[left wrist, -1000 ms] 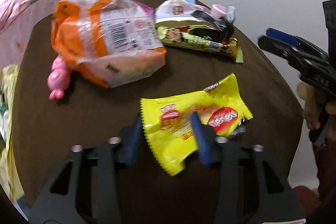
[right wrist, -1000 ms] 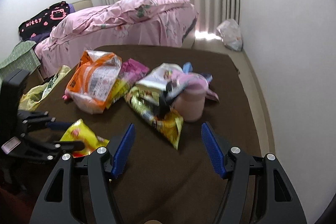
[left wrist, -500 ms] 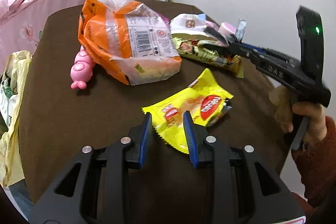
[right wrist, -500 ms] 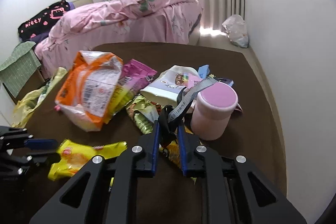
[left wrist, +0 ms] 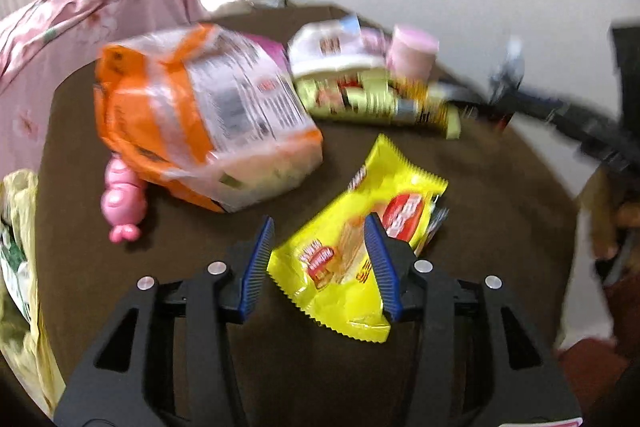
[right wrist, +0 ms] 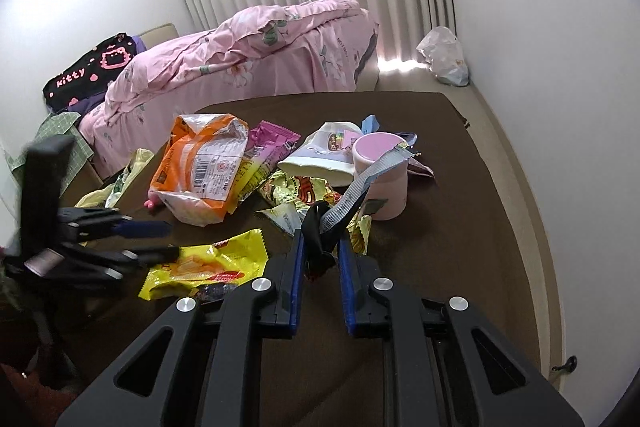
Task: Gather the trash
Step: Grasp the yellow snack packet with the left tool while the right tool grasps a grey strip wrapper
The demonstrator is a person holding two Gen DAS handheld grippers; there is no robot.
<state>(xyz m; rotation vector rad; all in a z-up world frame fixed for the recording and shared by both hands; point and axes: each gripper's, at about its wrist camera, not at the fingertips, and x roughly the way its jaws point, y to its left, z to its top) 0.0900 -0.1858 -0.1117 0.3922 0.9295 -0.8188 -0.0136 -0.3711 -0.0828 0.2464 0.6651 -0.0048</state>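
Left gripper [left wrist: 320, 263] jaws opening, yellow wrapper [left wrist: 360, 239] between them, lying on brown table [left wrist: 500, 187]. Orange bag [left wrist: 200, 115] behind, pink toy [left wrist: 120, 203] poking out at its left. Green-yellow wrapper [left wrist: 380, 103], white pouch [left wrist: 332, 55], pink cup [left wrist: 412, 51] further back. Frame motion-blurred.

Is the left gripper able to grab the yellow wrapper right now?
Probably yes. The yellow wrapper lies flat on the brown table, partly between the fingers of the left gripper, whose jaws are opening. Nothing covers it.
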